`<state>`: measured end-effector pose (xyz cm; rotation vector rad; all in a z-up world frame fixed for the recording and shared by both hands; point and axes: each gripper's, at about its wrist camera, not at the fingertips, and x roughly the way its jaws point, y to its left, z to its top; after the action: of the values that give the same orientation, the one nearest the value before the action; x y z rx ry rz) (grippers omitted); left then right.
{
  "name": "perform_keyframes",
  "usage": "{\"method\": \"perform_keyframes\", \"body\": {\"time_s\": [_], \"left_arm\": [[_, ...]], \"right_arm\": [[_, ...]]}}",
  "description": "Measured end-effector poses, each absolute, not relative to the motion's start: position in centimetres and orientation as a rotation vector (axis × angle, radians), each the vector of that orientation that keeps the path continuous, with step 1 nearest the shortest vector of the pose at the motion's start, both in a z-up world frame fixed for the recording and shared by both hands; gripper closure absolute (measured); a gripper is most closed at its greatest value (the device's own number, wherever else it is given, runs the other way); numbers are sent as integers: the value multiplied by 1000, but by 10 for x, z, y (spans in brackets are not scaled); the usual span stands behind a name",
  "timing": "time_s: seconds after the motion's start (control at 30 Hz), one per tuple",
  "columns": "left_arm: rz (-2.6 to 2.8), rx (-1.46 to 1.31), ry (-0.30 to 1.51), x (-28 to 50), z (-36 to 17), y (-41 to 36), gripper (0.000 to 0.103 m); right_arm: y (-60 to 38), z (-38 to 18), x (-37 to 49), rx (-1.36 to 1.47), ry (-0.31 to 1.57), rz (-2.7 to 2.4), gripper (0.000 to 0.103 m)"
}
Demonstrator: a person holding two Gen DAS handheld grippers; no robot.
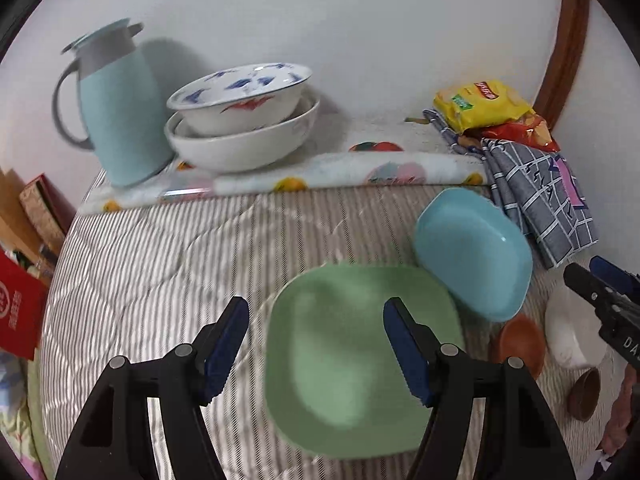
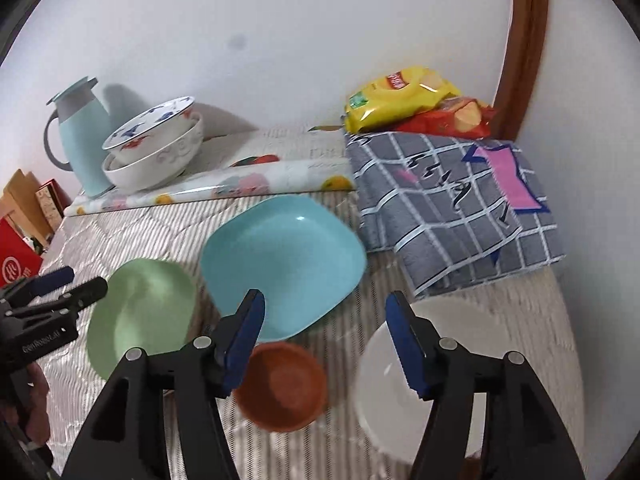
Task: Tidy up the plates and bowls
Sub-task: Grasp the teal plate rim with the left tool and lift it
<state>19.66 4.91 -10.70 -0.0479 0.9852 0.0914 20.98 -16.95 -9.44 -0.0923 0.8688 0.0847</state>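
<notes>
A green square plate (image 1: 352,360) lies on the striped quilt, under my left gripper (image 1: 316,308), which is open and holds nothing. A blue square plate (image 1: 472,252) sits to its right, their edges overlapping. My right gripper (image 2: 325,300) is open and holds nothing. It hovers over the blue plate's (image 2: 284,264) near edge, a brown bowl (image 2: 280,386) and a white bowl (image 2: 384,380). A darker small bowl (image 1: 584,394) lies nearest the right edge. Two white patterned bowls (image 1: 240,120) stand stacked at the back. Each gripper shows at the edge of the other's view.
A pale blue jug (image 1: 116,112) stands left of the stacked bowls on a fruit-print cloth (image 1: 320,172). Snack bags (image 2: 400,96) rest on a checked grey cloth (image 2: 452,216) at the back right. Red and brown boxes (image 1: 20,312) line the left edge. The wall is close behind.
</notes>
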Motion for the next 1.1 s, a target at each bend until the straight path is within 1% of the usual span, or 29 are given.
{"method": "perform_keyframes", "body": {"time_s": [0.17, 0.47, 0.93, 1.1], "left_arm": [[78, -7, 991, 223, -106, 24, 35], [21, 14, 1042, 257, -125, -5, 35], [-63, -23, 1144, 302, -158, -21, 35], [-97, -47, 1180, 308, -167, -26, 35]], "right_arm": [[-180, -94, 224, -84, 874, 86, 41], [-179, -112, 250, -103, 923, 92, 41], [-174, -141, 290, -120, 1013, 69, 62], [-177, -147, 299, -104, 1042, 77, 64]]}}
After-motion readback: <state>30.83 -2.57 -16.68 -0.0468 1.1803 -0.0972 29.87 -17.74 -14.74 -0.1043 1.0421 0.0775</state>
